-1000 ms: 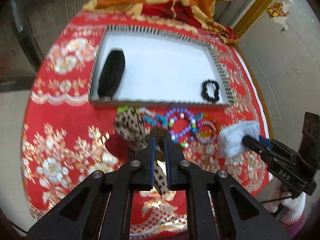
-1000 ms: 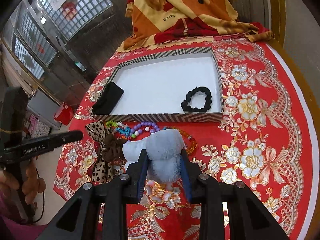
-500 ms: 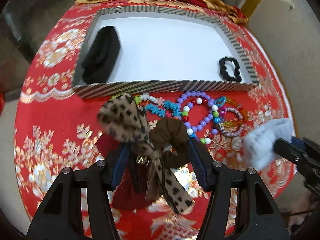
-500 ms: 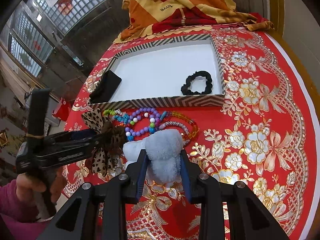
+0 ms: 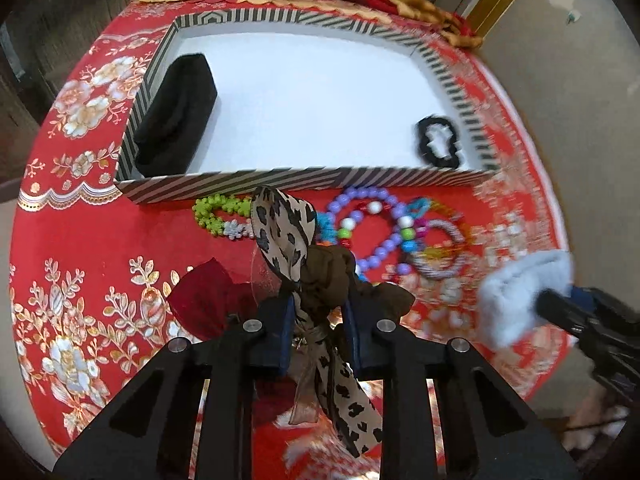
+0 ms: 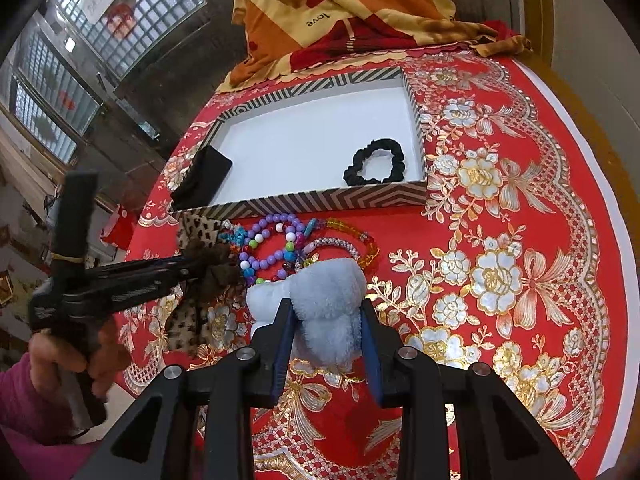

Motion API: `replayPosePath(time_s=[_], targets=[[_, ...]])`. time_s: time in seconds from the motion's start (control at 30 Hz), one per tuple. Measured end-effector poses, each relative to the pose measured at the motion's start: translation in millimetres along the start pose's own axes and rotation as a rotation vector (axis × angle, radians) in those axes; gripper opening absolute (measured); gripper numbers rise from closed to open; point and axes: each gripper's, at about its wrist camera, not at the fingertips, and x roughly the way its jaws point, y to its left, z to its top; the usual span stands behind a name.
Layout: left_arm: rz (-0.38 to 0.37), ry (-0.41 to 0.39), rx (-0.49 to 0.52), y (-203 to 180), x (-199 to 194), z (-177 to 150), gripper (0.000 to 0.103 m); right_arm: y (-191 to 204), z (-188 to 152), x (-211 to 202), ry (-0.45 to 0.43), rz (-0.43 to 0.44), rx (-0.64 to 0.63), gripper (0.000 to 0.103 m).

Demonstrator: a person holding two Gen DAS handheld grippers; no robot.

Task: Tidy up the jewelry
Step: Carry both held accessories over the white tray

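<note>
My left gripper [image 5: 318,312] is shut on a brown scrunchie with a leopard-print bow [image 5: 326,276], held just above the cloth in front of the striped tray [image 5: 280,184]. It shows from the side in the right wrist view [image 6: 208,264]. My right gripper [image 6: 326,316] is shut on a fluffy pale-blue scrunchie [image 6: 326,300], also seen at the right of the left wrist view [image 5: 516,296]. The white tray floor [image 6: 304,148] holds a black scrunchie [image 6: 374,162] at the right and a black pouch [image 6: 202,178] at the left.
Several bead bracelets [image 5: 380,232] [image 6: 288,244] and a green flower bracelet [image 5: 220,216] lie on the red floral cloth in front of the tray. A dark red piece [image 5: 204,300] lies left of my left gripper. An orange blanket [image 6: 340,8] is heaped behind the tray.
My left gripper opened around the leopard-bow scrunchie, then shut on its brown part and lifted it toward the tray. The right gripper kept holding the blue scrunchie, nearly still.
</note>
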Motion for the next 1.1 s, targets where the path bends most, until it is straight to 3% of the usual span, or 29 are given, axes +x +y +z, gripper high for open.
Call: replayPosePath(time_s=[0.23,0.43,0.8,1.1], targets=[[-0.029,-0.063,-0.01,0,-42,11,0.02,9,11,0,-0.014,0.018,-0.026,0.029],[0.019,-0.114,-0.001,3,-59,27,0.02,19,30,5,-0.025,0.023,-0.061,0.029],[0.125,-0.14,0.001,15,-39,71,0.02,21,82,26,-0.038,0.015,-0.072,0.029],[0.167,-0.105,-0.01,25,-6,103,0.02,10,114,59,-0.004,0.01,-0.041,0.029]])
